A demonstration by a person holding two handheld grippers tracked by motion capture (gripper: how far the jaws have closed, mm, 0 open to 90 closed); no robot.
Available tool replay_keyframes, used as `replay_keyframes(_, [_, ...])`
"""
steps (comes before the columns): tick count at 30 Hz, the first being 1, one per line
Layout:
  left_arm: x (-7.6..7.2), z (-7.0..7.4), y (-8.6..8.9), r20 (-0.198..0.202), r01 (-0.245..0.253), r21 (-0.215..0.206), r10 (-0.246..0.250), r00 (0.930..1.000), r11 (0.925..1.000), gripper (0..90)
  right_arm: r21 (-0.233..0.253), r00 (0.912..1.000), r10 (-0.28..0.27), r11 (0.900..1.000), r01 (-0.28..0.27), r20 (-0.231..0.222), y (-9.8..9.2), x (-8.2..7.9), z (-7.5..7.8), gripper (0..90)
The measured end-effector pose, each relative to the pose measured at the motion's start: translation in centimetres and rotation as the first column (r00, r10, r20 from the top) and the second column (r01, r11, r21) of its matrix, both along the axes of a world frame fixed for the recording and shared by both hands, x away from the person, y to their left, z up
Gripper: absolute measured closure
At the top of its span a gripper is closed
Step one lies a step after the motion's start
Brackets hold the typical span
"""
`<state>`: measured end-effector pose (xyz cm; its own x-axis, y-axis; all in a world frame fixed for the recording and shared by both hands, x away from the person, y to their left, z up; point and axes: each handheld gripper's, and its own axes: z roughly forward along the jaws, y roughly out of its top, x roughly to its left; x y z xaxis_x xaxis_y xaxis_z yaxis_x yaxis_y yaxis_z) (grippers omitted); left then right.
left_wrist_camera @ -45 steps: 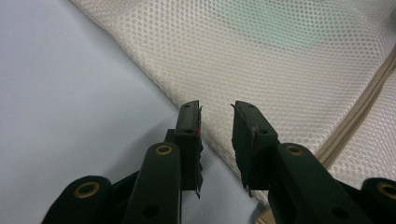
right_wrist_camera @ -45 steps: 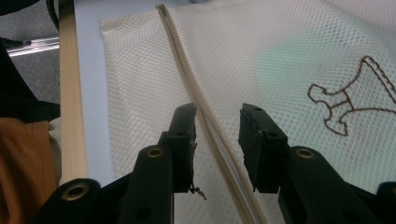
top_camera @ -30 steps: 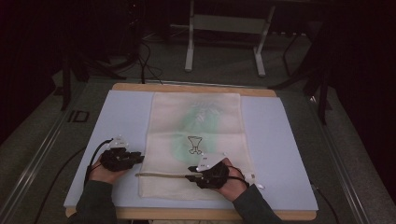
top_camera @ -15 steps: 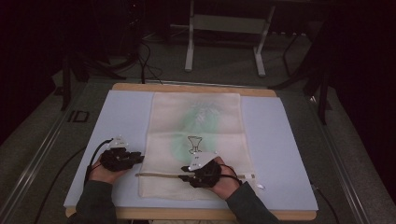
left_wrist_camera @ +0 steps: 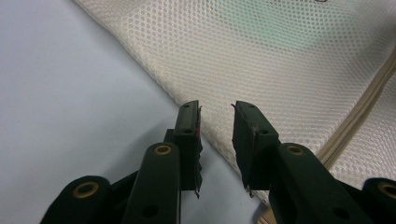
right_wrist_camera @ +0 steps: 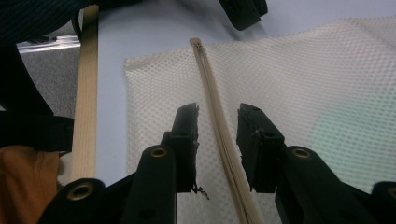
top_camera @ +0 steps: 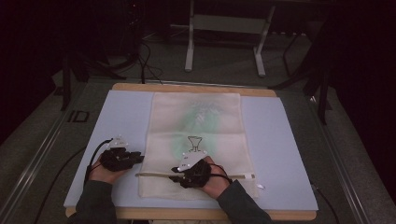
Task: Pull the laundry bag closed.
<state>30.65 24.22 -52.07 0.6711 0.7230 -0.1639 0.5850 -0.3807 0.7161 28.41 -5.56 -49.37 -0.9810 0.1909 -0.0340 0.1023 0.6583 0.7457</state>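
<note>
We have a cream mesh laundry bag (top_camera: 196,144) lying flat down the middle of the pale mat (top_camera: 289,149), its zipper (right_wrist_camera: 219,135) running parallel to the near edge. Our right gripper (right_wrist_camera: 217,126) hovers with its jaws spread on either side of the zipper, pinching nothing. Our left gripper (left_wrist_camera: 215,128), also spread, sits at the bag's left edge. If we close now, we may catch only loose mesh, not the small slider, and drag the whole bag toward the mat's near edge.
</note>
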Motion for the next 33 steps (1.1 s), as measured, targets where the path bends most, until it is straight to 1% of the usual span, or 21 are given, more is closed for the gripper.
replay_keyframes(7, [0.0,0.0,0.0,0.000,-0.002,-0.002,0.002,1.0000,1.0000,71.6,-0.004,0.9998,0.016,1.000,-0.016,-0.010,1.1,0.3,-0.3,70.7])
replay_keyframes(12, [0.0,0.0,0.0,0.000,-0.003,-0.003,0.003,1.0000,1.0000,71.5,-0.010,0.9995,0.031,0.999,-0.031,-0.004,2.1,0.3,-0.3,71.8])
replay_keyframes(13, [0.0,0.0,0.0,0.000,-0.003,-0.003,0.003,1.0000,1.0000,71.5,-0.016,0.9995,0.032,0.999,-0.032,-0.006,2.3,0.3,-0.3,72.2])
replay_keyframes(18, [0.1,0.0,-0.1,0.001,0.003,0.000,-0.003,1.0000,1.0000,71.4,-0.016,0.9989,0.046,0.999,-0.046,-0.010,3.4,0.4,-0.5,73.1])
replay_keyframes(23, [0.1,0.0,-0.1,0.001,0.002,-0.002,-0.002,1.0000,1.0000,71.3,-0.019,0.9983,0.058,0.998,-0.058,-0.008,4.4,0.4,-0.6,76.9])
replay_keyframes(27, [0.0,0.0,-0.1,0.003,0.001,-0.010,-0.001,1.0000,1.0000,71.3,-0.011,0.9988,0.048,0.999,-0.048,-0.002,5.1,0.5,-0.8,80.3])
replay_keyframes(31, [0.0,0.0,-0.1,0.001,0.002,-0.009,-0.002,1.0000,1.0000,71.3,-0.004,0.9989,0.047,0.999,-0.047,-0.008,5.9,0.5,-0.9,82.6])
replay_keyframes(33, [0.0,0.0,-0.1,0.001,0.001,-0.009,-0.001,1.0000,1.0000,71.2,-0.007,0.9981,0.061,0.998,-0.061,-0.010,6.3,0.5,-1.0,83.4])
